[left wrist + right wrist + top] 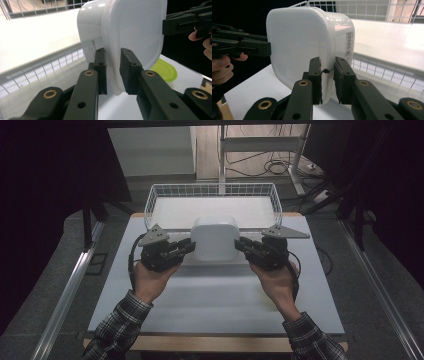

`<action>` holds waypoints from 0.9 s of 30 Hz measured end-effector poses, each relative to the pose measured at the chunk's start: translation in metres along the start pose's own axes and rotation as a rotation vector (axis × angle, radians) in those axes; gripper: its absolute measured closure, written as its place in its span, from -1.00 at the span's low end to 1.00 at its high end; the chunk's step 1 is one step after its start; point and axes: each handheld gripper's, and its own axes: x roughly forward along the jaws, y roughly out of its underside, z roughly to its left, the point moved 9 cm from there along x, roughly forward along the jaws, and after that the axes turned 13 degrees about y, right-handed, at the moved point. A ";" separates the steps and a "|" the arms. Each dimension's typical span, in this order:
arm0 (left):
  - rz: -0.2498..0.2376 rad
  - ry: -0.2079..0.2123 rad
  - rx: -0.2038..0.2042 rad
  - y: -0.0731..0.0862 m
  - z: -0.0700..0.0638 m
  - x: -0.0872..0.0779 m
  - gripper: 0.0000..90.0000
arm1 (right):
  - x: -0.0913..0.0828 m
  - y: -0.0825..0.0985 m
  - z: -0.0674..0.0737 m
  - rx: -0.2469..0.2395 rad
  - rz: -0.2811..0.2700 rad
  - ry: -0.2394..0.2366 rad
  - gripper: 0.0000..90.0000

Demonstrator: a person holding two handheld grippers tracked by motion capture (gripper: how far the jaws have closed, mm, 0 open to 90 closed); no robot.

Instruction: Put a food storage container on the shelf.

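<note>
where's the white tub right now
In the high view the white tub sits mid-table, held between the left gripper and the right gripper, each clamped on its rim, just in front of the wire basket.

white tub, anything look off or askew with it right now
The white tub is held off the table by both grippers, the left gripper and right gripper each pinching an opposite rim. It has no lid: a green lid lies apart on the table. No spill or damage shows.
</note>
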 end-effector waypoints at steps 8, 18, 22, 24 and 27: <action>0.000 -0.023 0.024 -0.021 0.009 -0.002 0.69 | 0.008 -0.020 -0.003 0.001 -0.025 0.008 0.69; 0.000 -0.047 0.033 -0.039 0.020 0.001 0.69 | 0.020 -0.041 -0.010 0.005 -0.043 0.027 0.68; 0.004 -0.052 0.028 -0.042 0.027 0.003 0.69 | 0.026 -0.044 -0.012 0.021 -0.035 0.027 0.68; 0.004 -0.054 0.024 -0.045 0.031 0.004 0.69 | 0.029 -0.046 -0.013 0.029 -0.032 0.025 0.68; 0.006 -0.063 0.019 -0.047 0.035 0.005 0.68 | 0.033 -0.049 -0.014 0.034 -0.030 0.027 0.68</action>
